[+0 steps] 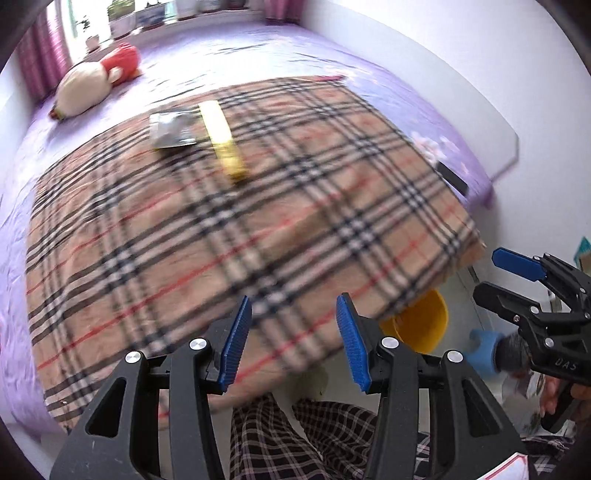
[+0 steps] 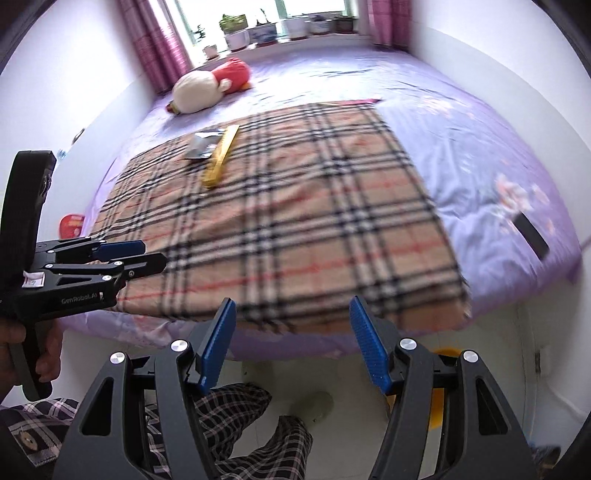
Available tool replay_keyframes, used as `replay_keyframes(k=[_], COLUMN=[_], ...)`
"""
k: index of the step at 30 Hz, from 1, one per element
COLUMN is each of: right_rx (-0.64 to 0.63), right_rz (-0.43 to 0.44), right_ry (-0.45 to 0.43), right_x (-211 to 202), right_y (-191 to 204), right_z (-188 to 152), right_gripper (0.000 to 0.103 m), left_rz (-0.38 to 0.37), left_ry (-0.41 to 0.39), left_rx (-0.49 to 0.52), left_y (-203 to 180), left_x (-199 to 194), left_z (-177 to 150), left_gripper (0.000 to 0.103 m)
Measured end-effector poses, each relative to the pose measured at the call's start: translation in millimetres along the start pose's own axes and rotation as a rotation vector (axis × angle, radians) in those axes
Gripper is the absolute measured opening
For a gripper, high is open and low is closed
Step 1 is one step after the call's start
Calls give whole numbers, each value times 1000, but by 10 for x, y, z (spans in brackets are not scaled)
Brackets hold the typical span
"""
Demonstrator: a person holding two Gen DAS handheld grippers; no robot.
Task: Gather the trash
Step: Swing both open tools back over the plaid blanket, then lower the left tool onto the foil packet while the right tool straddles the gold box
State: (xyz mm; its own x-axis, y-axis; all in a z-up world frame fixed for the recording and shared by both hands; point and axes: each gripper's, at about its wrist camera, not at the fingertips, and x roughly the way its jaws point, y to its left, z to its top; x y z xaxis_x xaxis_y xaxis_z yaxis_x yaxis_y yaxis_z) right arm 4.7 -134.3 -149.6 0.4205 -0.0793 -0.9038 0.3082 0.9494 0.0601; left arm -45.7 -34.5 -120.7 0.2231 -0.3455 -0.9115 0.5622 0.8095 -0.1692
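A silver foil wrapper [image 1: 171,129] [image 2: 203,145] and a long yellow package [image 1: 223,142] [image 2: 221,155] lie side by side on the far part of a plaid blanket [image 1: 240,229] [image 2: 288,221] on the bed. My left gripper [image 1: 293,339] is open and empty above the blanket's near edge; it also shows from the side in the right wrist view [image 2: 147,254]. My right gripper [image 2: 293,339] is open and empty at the bed's near edge; it shows at the right in the left wrist view [image 1: 495,273]. A yellow bucket [image 1: 421,321] [image 2: 443,350] stands on the floor under the blanket's corner.
A plush doll [image 1: 96,77] [image 2: 210,83] lies at the bed's far end near the window sill with plant pots [image 2: 266,29]. A black phone [image 1: 452,177] [image 2: 532,236] lies on the purple sheet at right. A red item [image 2: 72,225] sits at the bed's left. My legs [image 2: 240,424] stand below.
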Motion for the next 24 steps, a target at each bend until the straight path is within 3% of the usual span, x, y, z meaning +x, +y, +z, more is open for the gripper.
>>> replay_keyframes(k=[7, 9, 13, 24], right_rx=[-45, -42, -30, 28], right_rz=[25, 26, 19, -23], right_ry=[15, 19, 32, 40], right_x=[248, 298, 395, 653], right_y=[345, 418, 516, 632], right_z=[270, 334, 430, 680], right_gripper=[65, 65, 66, 70], left_rz=[48, 58, 77, 112], left_ry=[4, -2, -7, -1], left_rx=[-96, -116, -140, -107], left_y=[614, 762, 1017, 1256], left_x=[70, 114, 283, 749], left_z=[215, 350, 687, 1358], left_gripper=[52, 59, 60, 66])
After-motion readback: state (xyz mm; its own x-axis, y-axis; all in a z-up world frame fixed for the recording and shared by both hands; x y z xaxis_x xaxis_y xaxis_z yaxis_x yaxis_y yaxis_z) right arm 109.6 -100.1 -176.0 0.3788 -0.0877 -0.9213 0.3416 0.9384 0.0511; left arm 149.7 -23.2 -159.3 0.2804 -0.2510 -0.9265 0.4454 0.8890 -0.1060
